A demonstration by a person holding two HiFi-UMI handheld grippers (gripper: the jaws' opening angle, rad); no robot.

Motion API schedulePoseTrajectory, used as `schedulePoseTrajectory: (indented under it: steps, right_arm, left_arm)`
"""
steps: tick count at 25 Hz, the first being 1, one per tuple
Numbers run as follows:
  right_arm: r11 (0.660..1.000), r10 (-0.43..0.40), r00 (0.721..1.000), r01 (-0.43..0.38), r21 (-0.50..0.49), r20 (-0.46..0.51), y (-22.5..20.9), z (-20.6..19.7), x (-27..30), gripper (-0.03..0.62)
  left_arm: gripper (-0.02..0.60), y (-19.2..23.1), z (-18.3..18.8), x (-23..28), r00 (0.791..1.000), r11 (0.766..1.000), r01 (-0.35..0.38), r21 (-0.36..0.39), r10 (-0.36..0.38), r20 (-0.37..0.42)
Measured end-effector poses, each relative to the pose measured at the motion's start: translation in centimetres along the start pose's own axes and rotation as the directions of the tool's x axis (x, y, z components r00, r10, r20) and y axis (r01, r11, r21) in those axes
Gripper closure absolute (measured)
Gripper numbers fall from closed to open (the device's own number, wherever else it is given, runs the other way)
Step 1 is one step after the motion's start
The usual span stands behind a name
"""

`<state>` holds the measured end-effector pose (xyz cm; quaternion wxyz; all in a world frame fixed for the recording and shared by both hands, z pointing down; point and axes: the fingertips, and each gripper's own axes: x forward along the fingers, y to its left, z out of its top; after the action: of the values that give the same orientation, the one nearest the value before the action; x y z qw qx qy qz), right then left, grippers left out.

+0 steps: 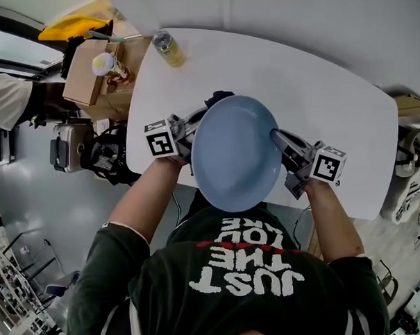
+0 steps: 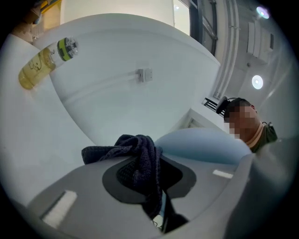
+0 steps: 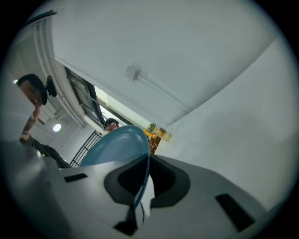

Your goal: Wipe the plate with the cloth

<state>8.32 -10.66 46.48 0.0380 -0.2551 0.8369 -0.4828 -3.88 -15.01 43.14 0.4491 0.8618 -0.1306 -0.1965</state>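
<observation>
**Plate** (image 1: 234, 152): blue, round, centre of the head view. It is raised off the white table (image 1: 331, 88), face towards the camera.

**Right gripper** (image 1: 278, 136): at the plate's right rim. Its own view shows the jaws narrow and clamped on the thin rim edge.

**Left gripper** (image 1: 197, 119): at the plate's upper-left rim. The jaws are closed on a bunch of dark knitted cloth (image 2: 140, 158), and a wad of it sticks out past the tips.

**Step in hand**: judged as plate presented and cloth at the rim, with the wipe proper starting or between strokes. Whether the cloth presses on the plate cannot be told.

**Next move calls for**: the cloth wad laid onto the blue face and swept across it. The right grip must hold firm, since a one-edge pinch lets the plate pivot under pressure.

**Edges and room**:
- The table's near edge lies under the plate.
- The tabletop is bare to the right and above.
- A bottle (image 1: 169, 48) lies at the table's upper-left edge, well apart.
- A cardboard box (image 1: 88, 71) stands off the table at upper left.
- The person's torso fills the lower part of the frame.
</observation>
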Motion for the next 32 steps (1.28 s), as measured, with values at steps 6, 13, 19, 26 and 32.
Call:
schedulePoseTrajectory:
  steps: [6,13,19,26,32]
  right_arm:
    - [1.0,0.017,0.999,-0.016,-0.02,0.05,1.6,1.3,1.1,0.583]
    - [0.997,-0.077,0.987,0.08,-0.021,0.139,-0.6,3.8,0.3,0.583]
    - [0.976,-0.216,0.949,0.213,0.039,0.231,-4.7,6.1,-2.6,0.583]
    - [0.964,-0.264,0.937,0.267,0.021,0.227,-6.8,6.2,-5.5,0.583]
    - [0.976,-0.219,0.966,0.219,0.018,0.139,-6.3,3.2,-5.6,0.583]
  left_arm:
    - [0.515,0.1,-3.0,3.0,0.995,0.999,0.025,-0.03,-0.028,-0.1]
    - [0.514,-1.0,-9.5,3.7,0.96,0.995,0.087,-0.048,-0.097,-0.262]
    - [0.514,-3.1,-12.9,3.1,0.938,0.991,0.083,-0.109,-0.115,-0.327]
    - [0.514,-3.5,-10.0,0.6,0.973,0.988,0.079,-0.129,-0.105,-0.206]
    - [0.514,-1.8,-4.2,-1.3,0.998,0.995,0.041,-0.094,-0.045,-0.042]
